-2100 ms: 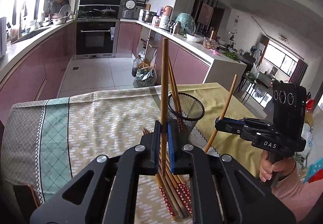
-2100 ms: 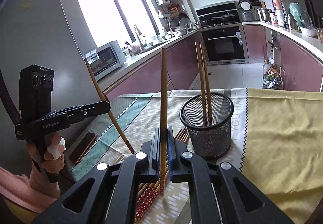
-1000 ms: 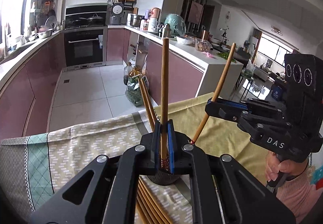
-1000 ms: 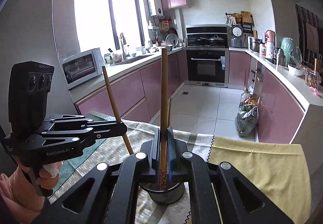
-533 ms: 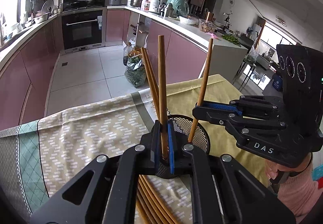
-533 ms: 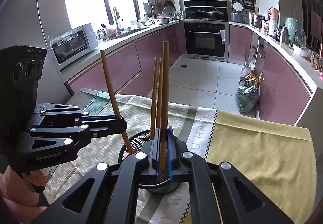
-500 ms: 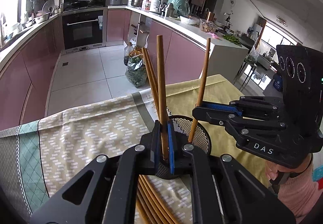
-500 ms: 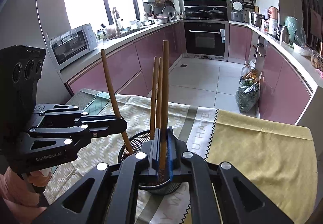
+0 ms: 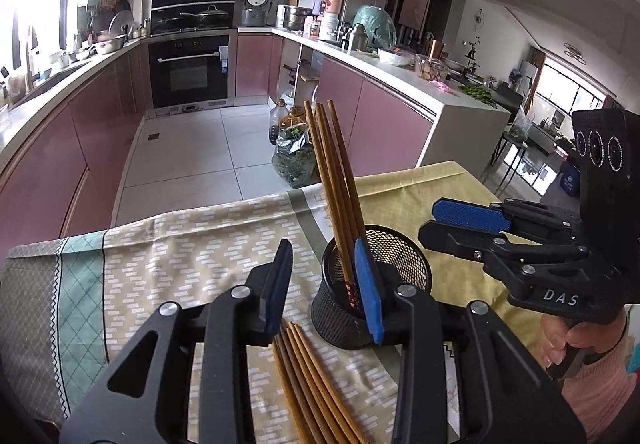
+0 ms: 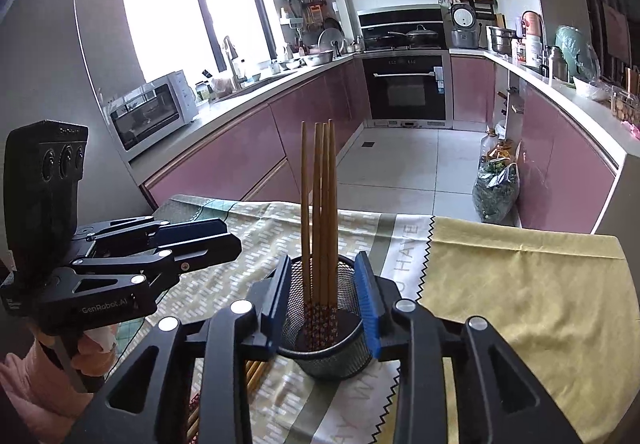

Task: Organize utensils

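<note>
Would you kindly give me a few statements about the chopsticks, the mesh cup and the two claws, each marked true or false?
1. Four chopsticks stand in the black mesh cup. True.
2. The left claw clamps a chopstick. False: its jaws are opening, with nothing pressed between the pads.
3. More chopsticks lie flat on the tablecloth beside the cup. True: a loose bundle lies at the cup's near side.
4. The mesh cup lies tipped on its side. False: it stands upright.
5. The right claw holds one chopstick above the cup. False: its jaws are opening and grip nothing.
</note>
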Demonstrator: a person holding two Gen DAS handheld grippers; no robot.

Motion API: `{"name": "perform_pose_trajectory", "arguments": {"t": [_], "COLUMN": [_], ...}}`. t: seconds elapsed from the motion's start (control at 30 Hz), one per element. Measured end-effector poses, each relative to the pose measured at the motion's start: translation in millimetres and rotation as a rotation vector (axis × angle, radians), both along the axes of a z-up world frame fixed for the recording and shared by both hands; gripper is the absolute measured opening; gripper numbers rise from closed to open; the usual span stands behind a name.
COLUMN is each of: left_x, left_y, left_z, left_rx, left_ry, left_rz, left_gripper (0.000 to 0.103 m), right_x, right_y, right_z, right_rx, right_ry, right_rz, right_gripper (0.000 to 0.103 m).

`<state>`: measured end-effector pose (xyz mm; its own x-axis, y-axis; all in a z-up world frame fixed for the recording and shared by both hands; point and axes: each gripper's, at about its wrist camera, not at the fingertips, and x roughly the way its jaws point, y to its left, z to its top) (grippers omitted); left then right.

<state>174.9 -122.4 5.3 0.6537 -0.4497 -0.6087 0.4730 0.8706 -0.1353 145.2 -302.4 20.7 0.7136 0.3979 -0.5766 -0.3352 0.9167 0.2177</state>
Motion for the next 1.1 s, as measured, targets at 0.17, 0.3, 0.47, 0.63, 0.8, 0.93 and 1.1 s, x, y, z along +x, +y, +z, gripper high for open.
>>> {"name": "perform_pose_trajectory", "arguments": {"t": [0.17,0.3,0.47,0.63,0.8,0.93,1.1], "left_x": [-24.9,-39.7,-51.2,-58.5,-63.0,-66.9,-68.0], "left_y": [22.0,40.3,56.0,64.3,65.4,62.3,59.6], "left_z": [-4.3,-23.1,-53.0,-83.3,-100.5,-106.9,-111.4], "left_rx": [0.018,0.047,0.092,0.122,0.126,0.133,0.133], "left_ry": [-0.037,-0.008,0.049,0.113,0.154,0.163,0.177], "left_rz": [0.024,0.035,0.051,0.058,0.058,0.05,0.043], "left_gripper": [0.049,0.049,0.049,0.049,0.049,0.049,0.049], "right_x": [-28.6,-46.3,-52.8,-52.1,-54.0,-55.8,-56.6], "right_y": [7.8,19.0,33.5,46.9,60.3,68.9,74.4], "right_z": [3.4,-4.7,-34.2,-67.9,-85.5,-93.2,-99.4], "right_rx": [0.014,0.018,0.01,0.0,-0.039,-0.065,-0.081], "right_ry": [-0.031,-0.024,0.052,0.143,0.182,0.196,0.21], "right_rz": [0.069,0.12,0.141,0.137,0.128,0.128,0.122], "right_gripper": [0.043,0.046,0.047,0.047,0.047,0.047,0.047]}}
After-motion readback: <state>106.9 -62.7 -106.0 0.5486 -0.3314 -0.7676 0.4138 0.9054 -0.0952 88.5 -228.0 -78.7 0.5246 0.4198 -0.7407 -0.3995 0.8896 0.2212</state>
